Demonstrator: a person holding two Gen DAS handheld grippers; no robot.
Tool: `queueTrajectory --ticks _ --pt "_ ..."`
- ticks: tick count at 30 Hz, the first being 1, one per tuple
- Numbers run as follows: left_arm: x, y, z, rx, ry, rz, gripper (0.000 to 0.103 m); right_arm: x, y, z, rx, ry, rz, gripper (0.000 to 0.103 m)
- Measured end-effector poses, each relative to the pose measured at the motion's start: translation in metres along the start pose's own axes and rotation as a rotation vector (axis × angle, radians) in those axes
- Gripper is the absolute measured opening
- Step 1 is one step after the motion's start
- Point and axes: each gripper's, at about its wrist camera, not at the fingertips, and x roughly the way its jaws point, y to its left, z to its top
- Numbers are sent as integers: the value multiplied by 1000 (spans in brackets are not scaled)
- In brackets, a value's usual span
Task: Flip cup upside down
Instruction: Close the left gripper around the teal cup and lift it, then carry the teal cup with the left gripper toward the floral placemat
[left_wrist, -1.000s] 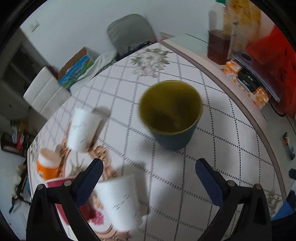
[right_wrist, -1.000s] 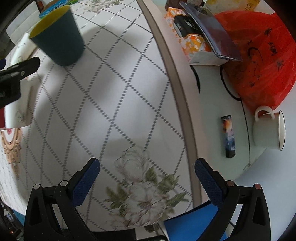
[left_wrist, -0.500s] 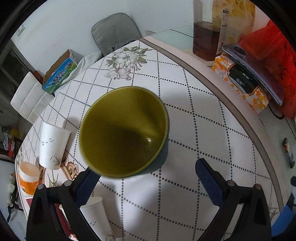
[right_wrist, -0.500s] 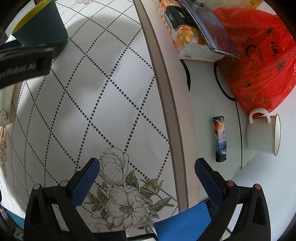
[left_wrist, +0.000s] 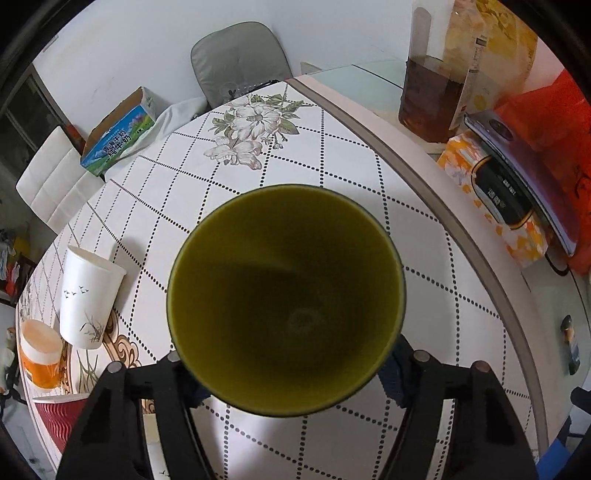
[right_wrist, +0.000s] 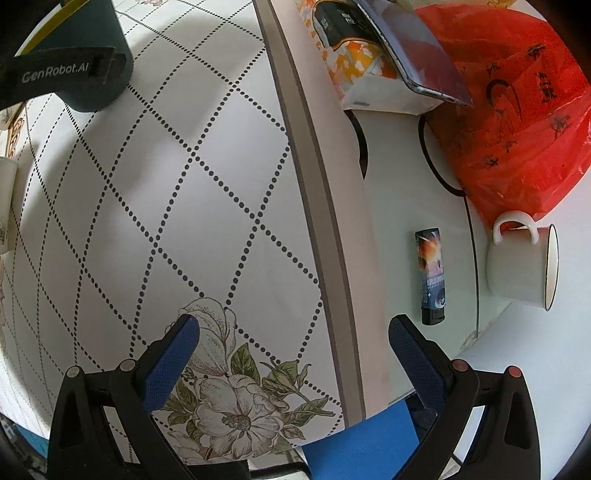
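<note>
A dark teal cup with an olive-yellow inside (left_wrist: 286, 299) stands upright on the checked tablecloth and fills the middle of the left wrist view. My left gripper (left_wrist: 291, 384) has closed around its body, one finger on each side; the pads are hidden behind the rim. In the right wrist view the same cup (right_wrist: 99, 40) sits at the top left with the left gripper's finger (right_wrist: 55, 75) against its side. My right gripper (right_wrist: 293, 354) is open and empty over the table's front edge, far from the cup.
White paper cups (left_wrist: 86, 295), an orange cup (left_wrist: 38, 354) and a red cup (left_wrist: 59, 417) stand left of the teal cup. A tissue box (left_wrist: 491, 206), jar (left_wrist: 430, 92), red bag (right_wrist: 509, 96), white mug (right_wrist: 524, 266) and lighter (right_wrist: 432, 275) lie right.
My left gripper has moved forward onto the teal cup and closed its fingers on it. The right gripper has drifted slightly and stays open.
</note>
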Motion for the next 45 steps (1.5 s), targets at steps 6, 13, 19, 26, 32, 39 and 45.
queueTrajectory --ticks 6,13,19,26,32,39,45 --pt "-1 -1 0 2 2 3 68 2 -3 6 -11 -8 -1 103" --pt "-19 -2 0 10 -7 -1 67 -6 4 6 -13 -19 2 103" --pt "-43 3 -4 21 -9 5 67 -25 12 6 -9 -30 10 103" --pt "-77 21 -30 0 36 24 66 -43 22 -1 -22 -39 39 103" --pt "-107 41 -67 -40 90 58 65 -58 45 -18 -39 -48 82 103" --pt "-123 60 -111 -106 130 78 65 -71 83 -41 -72 -46 109 103" --pt "-140 73 -135 -149 153 55 65 -87 110 -57 -55 -42 128 103"
